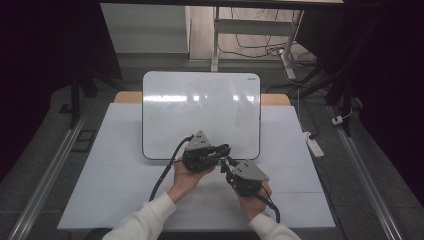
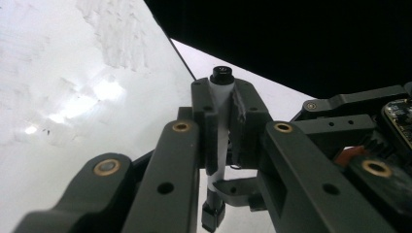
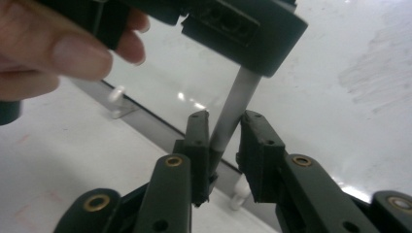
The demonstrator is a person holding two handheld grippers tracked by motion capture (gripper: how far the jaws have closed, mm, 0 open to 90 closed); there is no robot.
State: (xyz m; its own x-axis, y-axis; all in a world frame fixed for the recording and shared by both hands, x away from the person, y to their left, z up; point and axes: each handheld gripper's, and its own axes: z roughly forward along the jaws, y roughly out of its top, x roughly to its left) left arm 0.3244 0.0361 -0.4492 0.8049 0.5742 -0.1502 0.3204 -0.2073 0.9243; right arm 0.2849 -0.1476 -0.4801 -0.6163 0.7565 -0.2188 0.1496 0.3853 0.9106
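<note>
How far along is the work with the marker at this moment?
Done: the left gripper is shut on the white marker with black ends, lifted off the table. The wiped-looking whiteboard carries only faint smears. In hand: the right gripper straddles the marker's lower end, one pad touching it, the other apart. Left, probably: gripping and pulling that end, likely the cap, then writing; no fresh marks are there yet.

dim, dark surroundings; overhead glare streaks on the whiteboard (image 1: 200, 102); blurred, soft close-up gripper views

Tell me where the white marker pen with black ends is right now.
The white marker pen with black ends is clamped in the left claw, its lower end between the right claw's jaws, over the whiteboard's near edge.
</note>
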